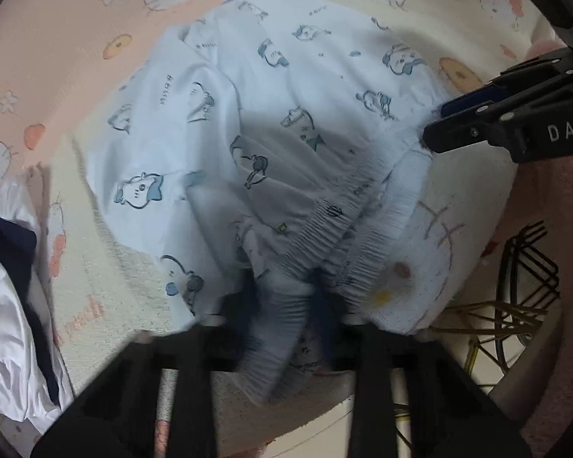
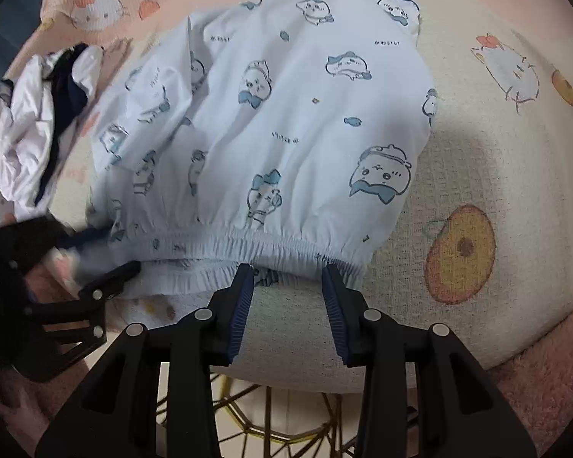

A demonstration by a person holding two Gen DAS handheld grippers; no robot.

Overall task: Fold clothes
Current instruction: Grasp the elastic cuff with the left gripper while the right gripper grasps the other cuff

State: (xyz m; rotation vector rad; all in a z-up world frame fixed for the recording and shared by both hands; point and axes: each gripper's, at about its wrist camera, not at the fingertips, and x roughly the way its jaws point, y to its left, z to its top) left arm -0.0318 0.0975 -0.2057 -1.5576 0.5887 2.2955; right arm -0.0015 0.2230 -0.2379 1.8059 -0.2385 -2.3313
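With the left gripper (image 1: 282, 313) clamped on the bunched waistband of the printed pajama shorts (image 2: 271, 114) on the cartoon blanket (image 2: 477, 160), and the right gripper (image 2: 288, 273) spread at the near hem, one-sided pulling could skew the fold.

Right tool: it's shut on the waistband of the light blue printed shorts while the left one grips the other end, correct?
Not quite. The right tool is open, its fingers spread at the waistband of the light blue printed shorts, as the right wrist view shows. The left tool does grip the other end.
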